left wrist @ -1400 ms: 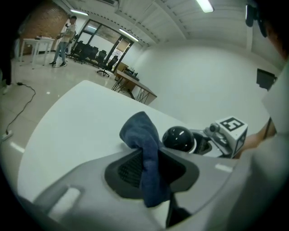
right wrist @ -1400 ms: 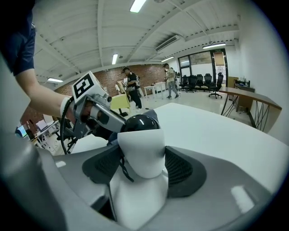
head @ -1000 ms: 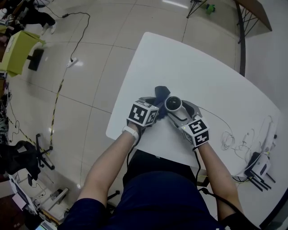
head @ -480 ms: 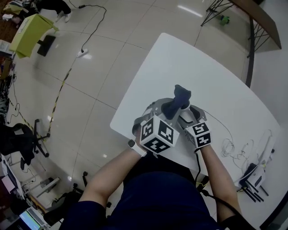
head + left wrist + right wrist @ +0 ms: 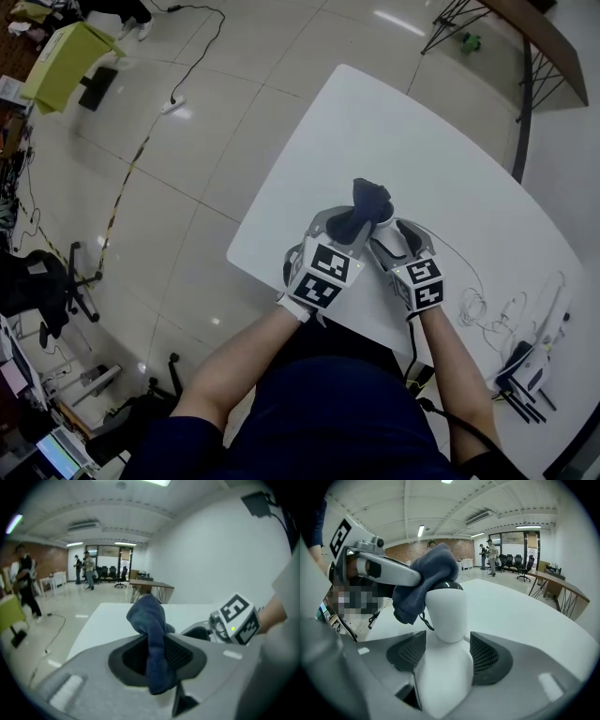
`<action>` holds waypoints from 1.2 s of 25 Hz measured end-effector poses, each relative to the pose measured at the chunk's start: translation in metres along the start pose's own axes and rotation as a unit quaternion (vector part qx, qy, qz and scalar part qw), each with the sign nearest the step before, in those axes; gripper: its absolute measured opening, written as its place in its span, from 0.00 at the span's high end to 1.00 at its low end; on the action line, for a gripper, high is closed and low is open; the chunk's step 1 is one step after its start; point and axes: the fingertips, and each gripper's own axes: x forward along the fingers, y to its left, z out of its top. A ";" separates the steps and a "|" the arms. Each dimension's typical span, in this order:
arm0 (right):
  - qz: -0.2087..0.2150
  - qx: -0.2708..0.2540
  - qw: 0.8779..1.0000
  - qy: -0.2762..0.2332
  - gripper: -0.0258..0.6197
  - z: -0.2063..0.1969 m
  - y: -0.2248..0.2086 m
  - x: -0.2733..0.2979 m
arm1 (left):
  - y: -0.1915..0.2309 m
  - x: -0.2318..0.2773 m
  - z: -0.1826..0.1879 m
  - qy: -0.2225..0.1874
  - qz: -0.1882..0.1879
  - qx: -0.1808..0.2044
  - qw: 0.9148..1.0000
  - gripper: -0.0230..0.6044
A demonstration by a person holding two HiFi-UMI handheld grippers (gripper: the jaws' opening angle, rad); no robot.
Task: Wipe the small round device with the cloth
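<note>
Jaws of the left gripper (image 5: 157, 658) pinch the blue cloth (image 5: 150, 620); the right gripper (image 5: 447, 656) clamps the small round device (image 5: 445, 609) over the desk (image 5: 422, 141), the cloth apparently draped against the device's top.

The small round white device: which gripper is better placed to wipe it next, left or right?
Left. The left gripper is shut on the blue cloth, which lies against the top of the white device; the right gripper is shut on its body, steadying it.
</note>
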 end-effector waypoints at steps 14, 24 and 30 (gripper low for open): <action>-0.017 0.014 1.000 -0.020 0.50 0.006 -0.006 -0.007 | 0.032 0.032 -0.068 0.073 0.001 -0.272 0.959 0.82; -0.020 0.032 0.999 -0.032 0.52 -0.001 -0.010 -0.018 | 0.041 0.003 -0.045 -0.002 0.013 -0.306 0.952 0.81; -0.019 0.045 0.998 -0.043 0.54 -0.006 -0.013 -0.027 | -0.017 -0.027 0.020 -0.070 0.051 0.048 0.995 0.81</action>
